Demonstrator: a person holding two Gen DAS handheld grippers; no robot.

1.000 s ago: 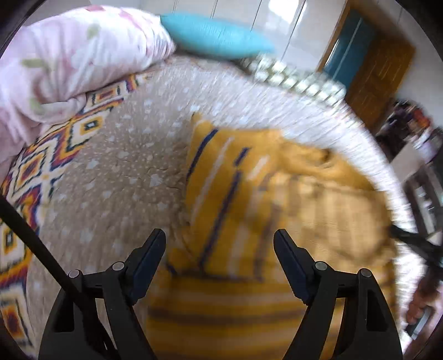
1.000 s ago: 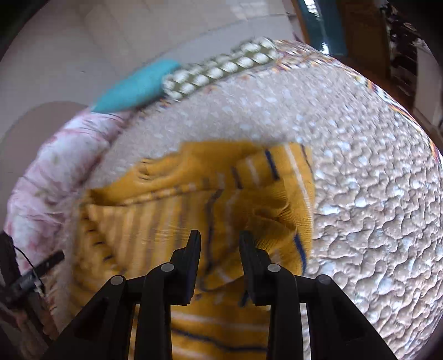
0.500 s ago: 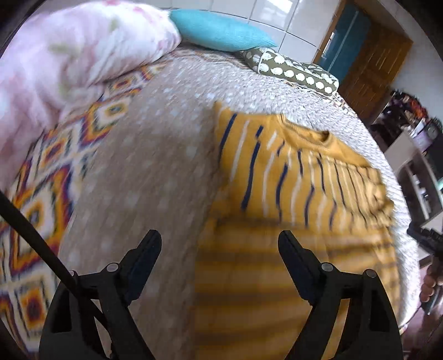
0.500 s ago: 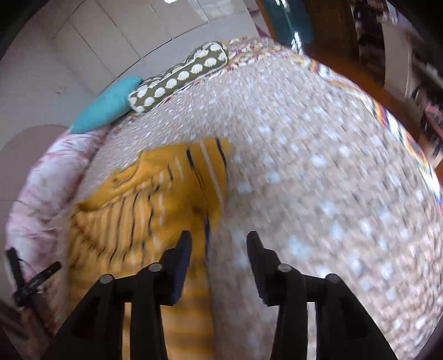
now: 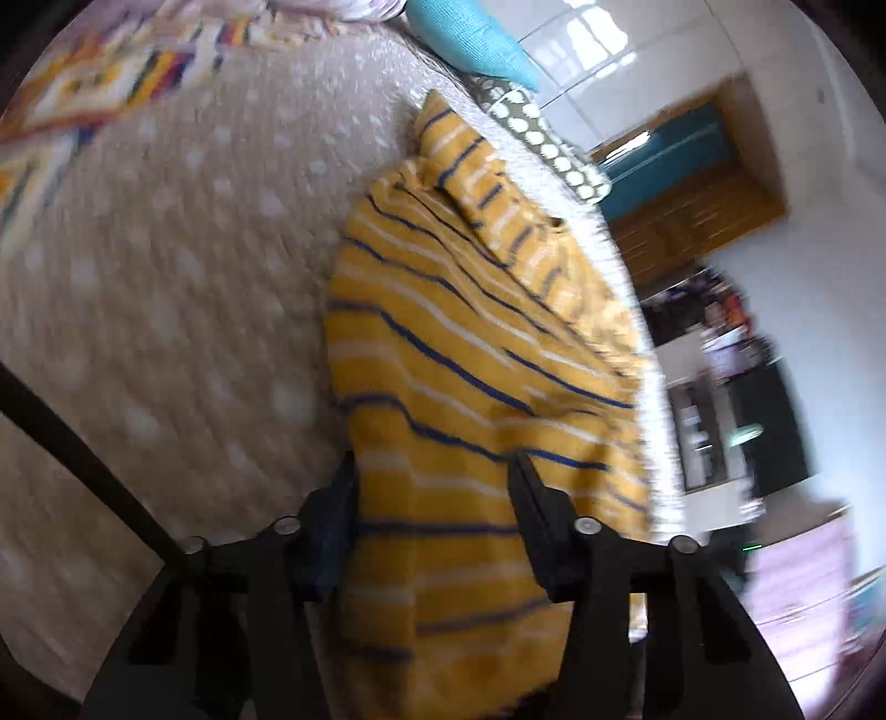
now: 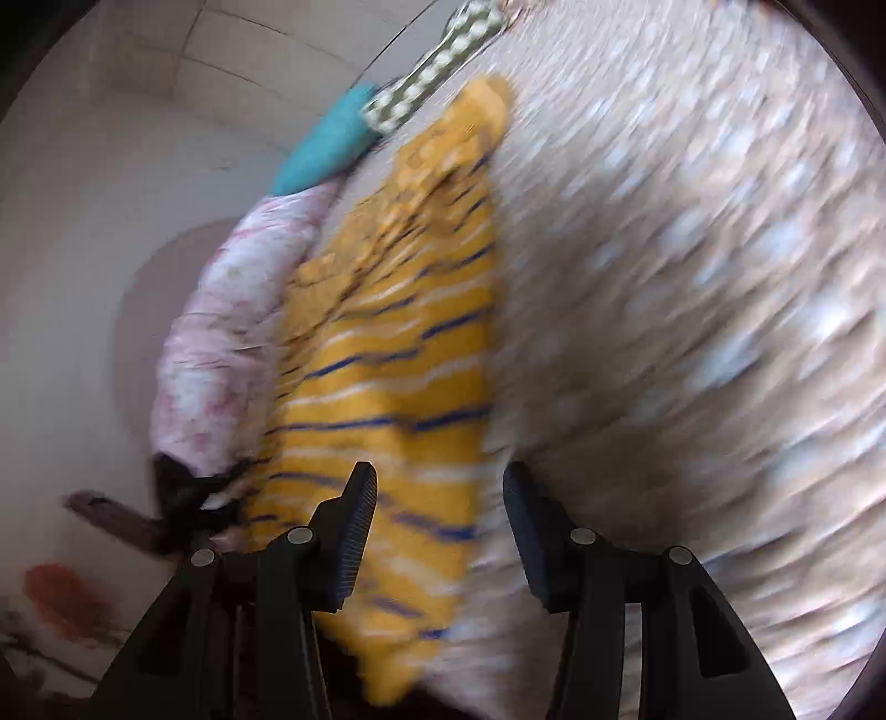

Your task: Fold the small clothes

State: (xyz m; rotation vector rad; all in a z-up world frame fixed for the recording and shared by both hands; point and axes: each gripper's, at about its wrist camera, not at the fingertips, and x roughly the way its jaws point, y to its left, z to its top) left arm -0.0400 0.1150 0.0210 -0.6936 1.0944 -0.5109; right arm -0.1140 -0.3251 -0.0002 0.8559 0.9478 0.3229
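Observation:
A yellow sweater (image 5: pixel 443 354) with blue and white stripes lies flat on the bed, its sleeves folded in over the body. My left gripper (image 5: pixel 432 476) hovers at its near left edge. The jaws are closing, with the cloth lying between them, but the pads are not pressing on it. In the right wrist view the sweater (image 6: pixel 398 354) runs away from me, blurred. My right gripper (image 6: pixel 437 482) straddles its near right edge, and its jaws are opening with the cloth loose between them.
The bed has a beige dotted cover (image 5: pixel 166 288) and a bright patterned blanket (image 5: pixel 83 83) at the far left. A teal pillow (image 5: pixel 470 39) and a green dotted pillow (image 5: pixel 542 138) lie at the head. A pink floral quilt (image 6: pixel 221 332) is bunched beside the sweater. The bed's edge drops off at right.
Both grippers have swung across the sweater to its near edges, and both views rolled. The left jaws have narrowed. The right jaws have widened, off the folded sleeve they hovered over.

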